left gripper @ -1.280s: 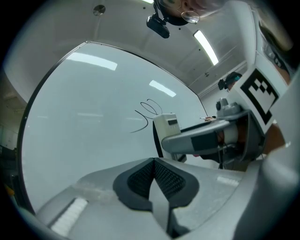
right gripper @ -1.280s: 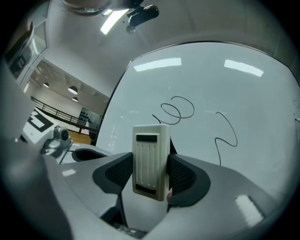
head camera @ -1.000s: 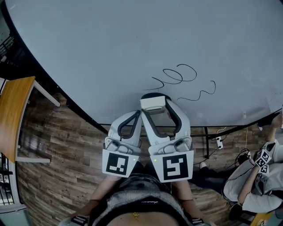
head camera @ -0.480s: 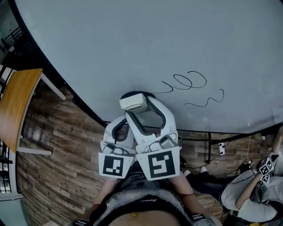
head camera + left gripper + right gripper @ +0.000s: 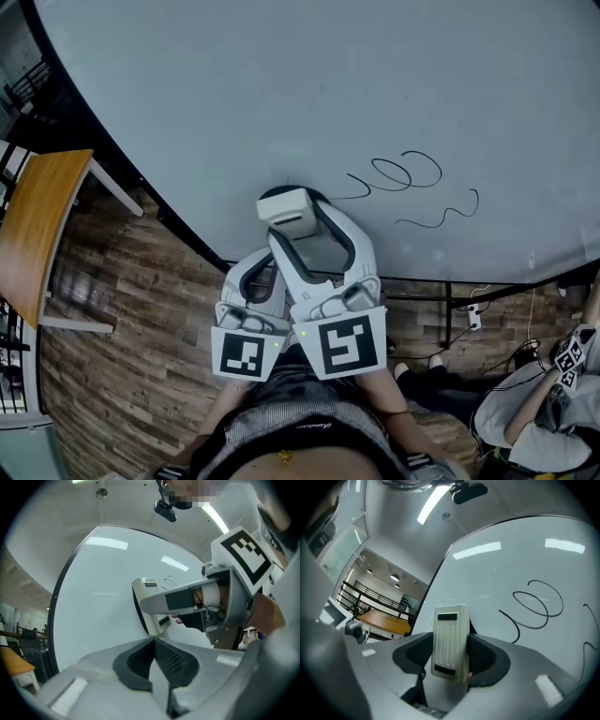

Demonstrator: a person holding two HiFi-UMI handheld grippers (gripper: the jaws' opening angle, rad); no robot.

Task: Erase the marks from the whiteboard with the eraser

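Observation:
The whiteboard (image 5: 309, 84) fills the upper head view and carries black looped marks (image 5: 403, 173) plus a wavy line (image 5: 441, 214). My right gripper (image 5: 289, 214) is shut on the white eraser (image 5: 287, 208), whose dark felt edge lies against the board, left of the marks. In the right gripper view the ribbed eraser (image 5: 450, 641) sits between the pads with the loops (image 5: 536, 604) to its right. My left gripper (image 5: 267, 272) hangs lower, below the board's bottom edge, jaws closed on nothing (image 5: 153, 656).
A wooden table (image 5: 33, 230) stands at the left over plank flooring. A seated person (image 5: 539, 403) with a marker cube is at the lower right. Board legs and cables (image 5: 459, 300) run below the board's edge.
Over the last second the right gripper with the eraser shifted left and down, away from the marks; since half a second ago it has barely moved. The left gripper stayed low.

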